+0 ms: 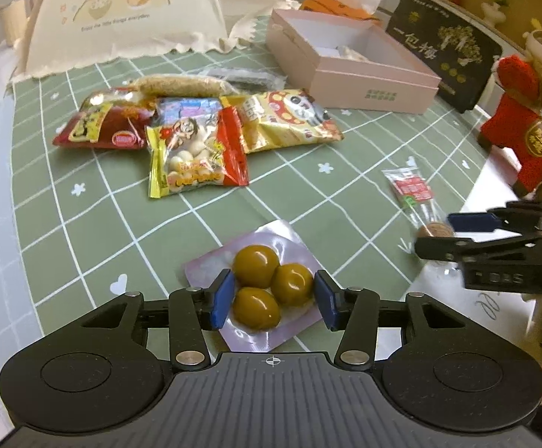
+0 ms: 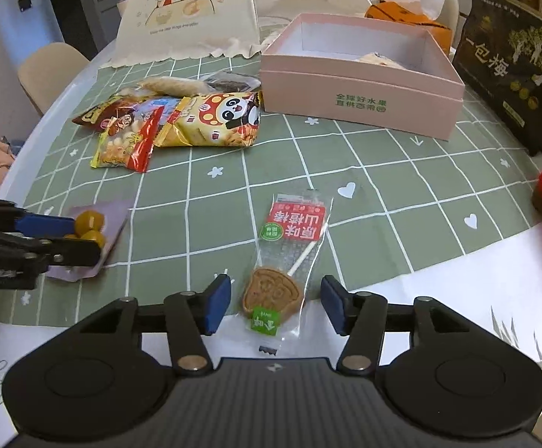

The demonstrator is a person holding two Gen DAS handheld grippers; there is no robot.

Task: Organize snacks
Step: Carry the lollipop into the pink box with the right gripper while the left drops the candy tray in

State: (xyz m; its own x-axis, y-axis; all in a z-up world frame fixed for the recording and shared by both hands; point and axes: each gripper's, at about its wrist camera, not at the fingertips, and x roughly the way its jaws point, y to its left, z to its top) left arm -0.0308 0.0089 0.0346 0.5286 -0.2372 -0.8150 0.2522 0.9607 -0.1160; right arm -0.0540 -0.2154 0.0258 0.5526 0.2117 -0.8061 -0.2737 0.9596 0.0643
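A clear pouch of three brown braised eggs [image 1: 256, 265] lies on the green checked tablecloth [image 1: 129, 224]. My left gripper [image 1: 273, 298] is shut on it, a blue pad against the eggs on each side. The right wrist view shows the same pouch [image 2: 86, 222] held by the left gripper [image 2: 80, 235]. A wrapped hawthorn lollipop [image 2: 273, 291] lies at the cloth's near edge between the pads of my right gripper [image 2: 275, 304], which is open with a gap on both sides. In the left wrist view, the right gripper [image 1: 446, 231] is over that lollipop [image 1: 413, 190].
An open pink box [image 2: 360, 112] stands at the back with something pale inside. A pile of snack bags [image 2: 181, 123] lies left of it. A black pouch [image 2: 510, 71], an orange tissue box [image 2: 409, 15], a cream food cover [image 2: 189, 18] and a red plush toy [image 1: 521, 138] ring the table.
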